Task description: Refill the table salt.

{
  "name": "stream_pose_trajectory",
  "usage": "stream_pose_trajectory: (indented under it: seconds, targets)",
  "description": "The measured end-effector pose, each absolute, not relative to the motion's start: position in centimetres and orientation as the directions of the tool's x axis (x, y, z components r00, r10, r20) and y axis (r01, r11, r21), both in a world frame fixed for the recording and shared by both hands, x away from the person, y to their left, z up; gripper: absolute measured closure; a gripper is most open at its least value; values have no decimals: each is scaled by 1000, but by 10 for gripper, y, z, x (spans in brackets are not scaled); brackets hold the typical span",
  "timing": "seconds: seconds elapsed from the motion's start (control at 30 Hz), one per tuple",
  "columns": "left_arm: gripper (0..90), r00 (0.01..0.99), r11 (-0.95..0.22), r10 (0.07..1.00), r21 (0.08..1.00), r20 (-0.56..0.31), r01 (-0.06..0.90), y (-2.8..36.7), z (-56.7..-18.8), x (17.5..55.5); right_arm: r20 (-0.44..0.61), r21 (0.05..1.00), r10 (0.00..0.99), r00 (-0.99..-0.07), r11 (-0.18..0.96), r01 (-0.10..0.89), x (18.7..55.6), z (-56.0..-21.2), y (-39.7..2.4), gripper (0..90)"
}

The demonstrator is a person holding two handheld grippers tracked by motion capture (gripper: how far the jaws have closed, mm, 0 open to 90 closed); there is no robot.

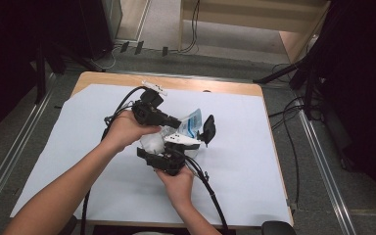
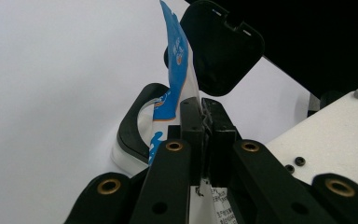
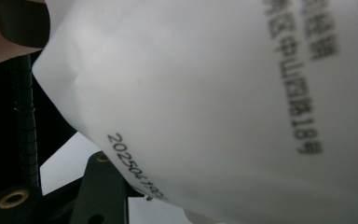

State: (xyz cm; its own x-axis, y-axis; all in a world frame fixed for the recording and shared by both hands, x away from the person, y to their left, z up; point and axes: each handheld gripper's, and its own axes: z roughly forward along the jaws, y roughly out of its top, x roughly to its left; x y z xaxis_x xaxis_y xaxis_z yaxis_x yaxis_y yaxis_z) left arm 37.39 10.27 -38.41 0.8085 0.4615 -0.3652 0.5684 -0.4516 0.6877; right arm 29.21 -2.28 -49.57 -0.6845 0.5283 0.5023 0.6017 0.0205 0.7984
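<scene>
A blue and white pouch (image 1: 192,122) is held up over the middle of the table between my two grippers. My left gripper (image 1: 177,122) reaches in from the left, and its jaws are shut on the pouch's (image 2: 175,70) thin edge, as the left gripper view (image 2: 204,109) shows. From below, my right gripper (image 1: 160,147) holds the pouch's white lower body (image 1: 152,142). In the right gripper view that white printed body (image 3: 223,102) lies close against one black finger (image 3: 105,186). A black container (image 2: 131,126) with its hinged lid (image 2: 219,46) raised sits just behind the pouch.
A white sheet (image 1: 68,147) covers the wooden table (image 1: 127,78). The container's lid (image 1: 208,129) stands up right of the grippers. Cables (image 1: 210,196) trail from both grippers toward the near edge. Dark stands and floor cables (image 1: 293,142) surround the table.
</scene>
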Motion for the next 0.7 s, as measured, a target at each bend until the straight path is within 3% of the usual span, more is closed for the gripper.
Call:
stream_pose_trajectory:
  seconds: [0.7]
  targets:
    - [894,808,-451,468,690,-357,566,103,-384,373,509,795,526,-682,16,606,292,-497,-22,523]
